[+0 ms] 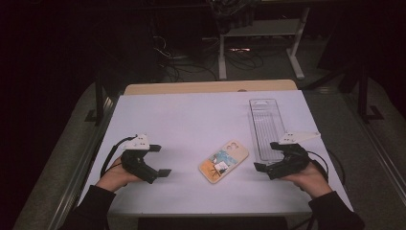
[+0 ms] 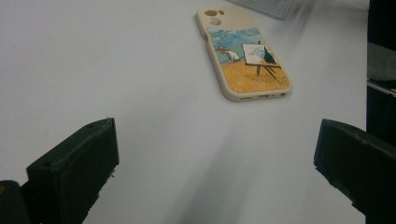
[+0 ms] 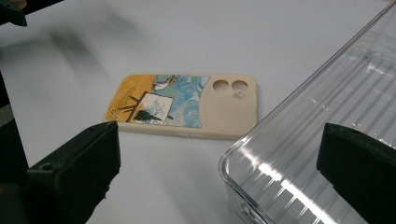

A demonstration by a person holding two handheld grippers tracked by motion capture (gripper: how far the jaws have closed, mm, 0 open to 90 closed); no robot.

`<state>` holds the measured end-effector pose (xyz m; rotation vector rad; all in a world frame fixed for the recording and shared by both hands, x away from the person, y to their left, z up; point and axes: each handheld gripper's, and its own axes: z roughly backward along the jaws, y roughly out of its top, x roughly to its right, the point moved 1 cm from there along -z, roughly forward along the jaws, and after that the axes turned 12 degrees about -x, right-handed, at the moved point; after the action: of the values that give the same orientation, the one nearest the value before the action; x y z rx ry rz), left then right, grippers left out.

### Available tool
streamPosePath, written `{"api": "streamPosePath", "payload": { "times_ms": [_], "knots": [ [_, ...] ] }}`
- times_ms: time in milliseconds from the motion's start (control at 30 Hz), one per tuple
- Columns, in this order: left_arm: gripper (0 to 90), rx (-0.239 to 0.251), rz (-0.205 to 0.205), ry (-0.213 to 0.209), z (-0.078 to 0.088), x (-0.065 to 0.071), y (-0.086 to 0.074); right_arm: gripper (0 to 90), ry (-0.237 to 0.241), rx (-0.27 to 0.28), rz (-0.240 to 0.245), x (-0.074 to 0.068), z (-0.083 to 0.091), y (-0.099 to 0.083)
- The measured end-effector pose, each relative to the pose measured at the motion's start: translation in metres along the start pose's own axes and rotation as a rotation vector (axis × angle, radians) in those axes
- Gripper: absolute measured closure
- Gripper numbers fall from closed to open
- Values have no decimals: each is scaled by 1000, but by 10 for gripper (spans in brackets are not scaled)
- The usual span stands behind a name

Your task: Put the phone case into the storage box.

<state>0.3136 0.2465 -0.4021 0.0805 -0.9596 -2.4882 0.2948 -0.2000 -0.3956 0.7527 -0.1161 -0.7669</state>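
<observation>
White table: phone case between both claws.

Clear ribbed tray cut off by the right gripper view's right and bottom edges

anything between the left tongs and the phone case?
Nothing. Bare white table lies between the open left tongs and the phone case, as the high view and the left gripper view show.

Beige phone case, painted print up, flat on table just beside ribbed clear tray.
</observation>
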Motion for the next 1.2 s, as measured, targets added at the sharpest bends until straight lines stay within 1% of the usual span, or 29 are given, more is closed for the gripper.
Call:
{"api": "streamPosePath", "payload": {
  "times_ms": [67,133,167,300,367,400,567,633,667,700,733,800,833,900,967,1000,1033,1133,1200],
  "knots": [
    [0,0,7,0,0,0,-1,0,1,-11,4,-1,-1,1],
    [0,-1,-3,3,1,-1,-2,0,5,-19,8,-2,-3,2],
    [0,6,10,-1,1,-1,-2,0,6,-18,7,-3,-4,4],
    [0,9,10,0,1,-2,-1,0,19,-10,12,-5,-6,9],
    [0,7,9,-2,2,-1,-2,1,26,-7,24,-7,-7,13],
    [0,5,8,-2,2,-1,-2,3,37,-5,20,-9,-8,17],
    [0,11,5,-6,2,-1,-1,26,51,2,23,-11,-10,23],
    [0,11,5,-4,3,-1,-1,58,64,-3,20,-13,-11,26],
    [0,13,14,-5,3,-1,-1,69,69,-5,25,-14,-12,26],
    [0,13,14,-5,3,-1,-1,69,69,-5,25,-14,-12,26],
    [0,20,21,-9,3,-1,-1,100,72,-6,18,-14,-13,27],
    [0,23,16,-8,3,-2,-1,117,75,-3,20,-15,-14,28],
    [0,22,13,-8,3,-2,-1,139,75,-11,14,-16,-15,29],
    [0,23,13,-9,3,-2,-1,149,78,-15,12,-17,-16,29],
    [0,26,18,-12,3,-2,-1,195,82,-20,19,-20,-18,30],
    [0,24,15,-12,3,-2,-1,211,81,-24,18,-22,-19,30],
    [0,24,22,-14,3,-1,-1,237,83,-26,18,-23,-20,29],
    [0,24,21,-12,3,-1,-1,298,87,-35,19,-27,-23,28],
    [0,26,23,-13,3,-1,-2,337,85,-49,32,-29,-26,26]
  ]
}}
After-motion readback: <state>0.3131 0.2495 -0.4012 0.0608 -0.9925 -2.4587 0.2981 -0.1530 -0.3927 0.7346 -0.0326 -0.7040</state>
